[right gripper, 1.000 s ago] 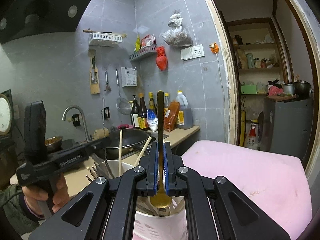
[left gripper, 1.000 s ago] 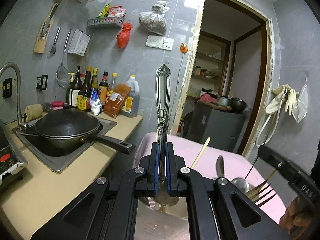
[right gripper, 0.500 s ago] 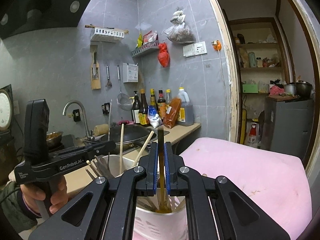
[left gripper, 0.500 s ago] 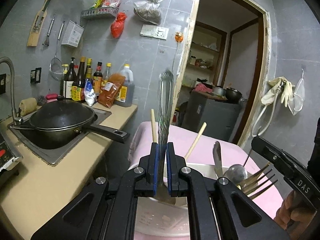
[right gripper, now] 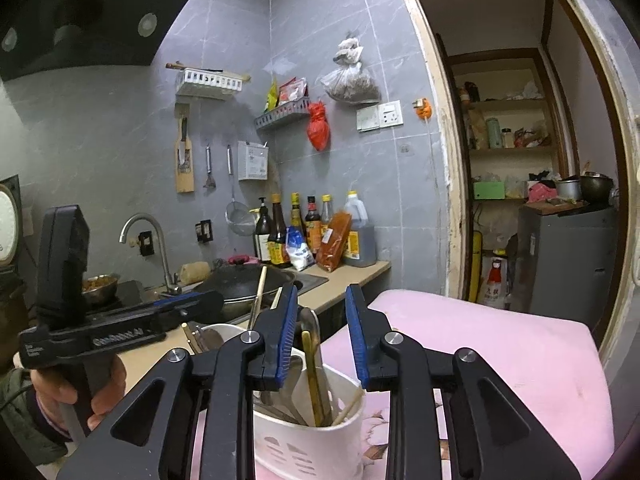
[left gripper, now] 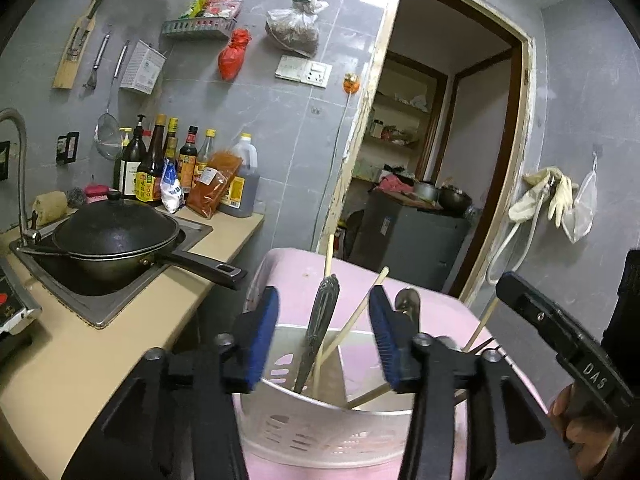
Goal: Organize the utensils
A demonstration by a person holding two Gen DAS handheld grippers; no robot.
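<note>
Both grippers spread, gripping nothing: left gripper (left gripper: 323, 332) flanks the ornate silver metal spoon handle (left gripper: 320, 330) leaning upright in the white slotted plastic utensil holder (left gripper: 320, 432); right gripper (right gripper: 322, 334) flanks the brass-coloured spoon handle (right gripper: 312, 376) likewise; withdrawal likely upward along handles.

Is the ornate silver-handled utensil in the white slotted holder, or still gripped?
In the holder. The ornate silver-handled utensil leans inside the white slotted holder, free between the open left gripper pads.
</note>
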